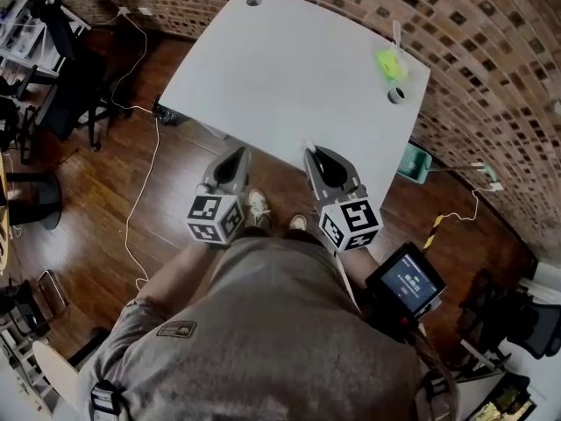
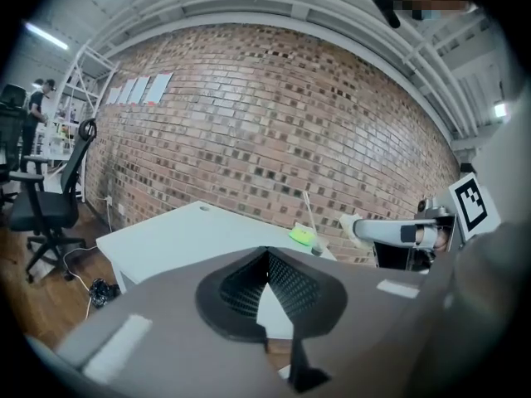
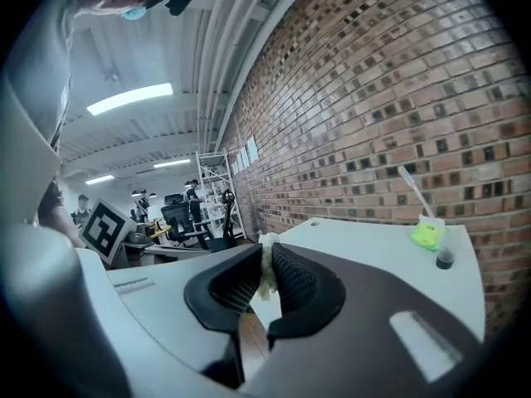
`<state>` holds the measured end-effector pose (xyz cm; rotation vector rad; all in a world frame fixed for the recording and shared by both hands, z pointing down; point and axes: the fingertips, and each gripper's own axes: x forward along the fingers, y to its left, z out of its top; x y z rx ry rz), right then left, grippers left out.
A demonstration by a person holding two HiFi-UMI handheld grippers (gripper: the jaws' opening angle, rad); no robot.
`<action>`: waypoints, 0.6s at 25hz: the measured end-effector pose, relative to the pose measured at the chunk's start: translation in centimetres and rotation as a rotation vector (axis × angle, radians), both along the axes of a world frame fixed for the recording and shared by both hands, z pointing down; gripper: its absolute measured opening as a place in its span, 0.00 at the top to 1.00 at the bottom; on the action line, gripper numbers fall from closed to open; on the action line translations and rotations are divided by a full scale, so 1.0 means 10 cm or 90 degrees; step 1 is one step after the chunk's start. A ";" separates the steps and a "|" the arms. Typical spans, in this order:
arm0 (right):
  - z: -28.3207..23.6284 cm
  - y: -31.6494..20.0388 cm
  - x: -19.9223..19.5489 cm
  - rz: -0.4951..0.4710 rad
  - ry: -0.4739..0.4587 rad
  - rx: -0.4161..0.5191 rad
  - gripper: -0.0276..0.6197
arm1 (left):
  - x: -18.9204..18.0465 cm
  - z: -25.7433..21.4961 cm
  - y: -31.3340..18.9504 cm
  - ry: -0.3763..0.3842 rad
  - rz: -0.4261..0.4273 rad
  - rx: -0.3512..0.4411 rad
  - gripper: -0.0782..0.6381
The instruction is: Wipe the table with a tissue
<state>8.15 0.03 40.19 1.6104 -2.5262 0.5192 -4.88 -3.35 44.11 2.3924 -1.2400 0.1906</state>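
Where the head view looks down, left gripper [image 1: 237, 156] and right gripper [image 1: 311, 153] are held at the near edge of the white table [image 1: 280, 68]. Left gripper view: jaws pressed together, empty. Right gripper view: tissue [image 3: 267, 270] pinched between the jaws. Wiping is judged unstarted; the tissue must be lowered onto the tabletop.

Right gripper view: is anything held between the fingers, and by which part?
The right gripper pinches a crumpled white tissue, bunched between its fingers, a tuft poking above them. The left gripper is shut on nothing.
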 end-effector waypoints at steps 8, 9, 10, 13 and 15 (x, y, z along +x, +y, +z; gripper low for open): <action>0.05 0.56 0.33 -0.016 -0.017 -0.004 0.89 | 0.29 -0.12 0.59 0.000 -0.030 0.013 0.89; 0.04 0.61 0.35 -0.018 -0.018 -0.003 0.89 | 0.31 -0.14 0.64 -0.001 -0.032 0.014 0.89; 0.04 0.64 0.37 -0.019 -0.019 -0.003 0.89 | 0.32 -0.16 0.68 -0.001 -0.032 0.017 0.89; 0.03 0.67 0.41 -0.017 -0.021 0.000 0.89 | 0.36 -0.22 0.73 -0.001 -0.029 0.026 0.89; 0.00 0.68 0.42 -0.013 -0.022 0.002 0.89 | 0.37 -0.24 0.74 -0.001 -0.026 0.028 0.89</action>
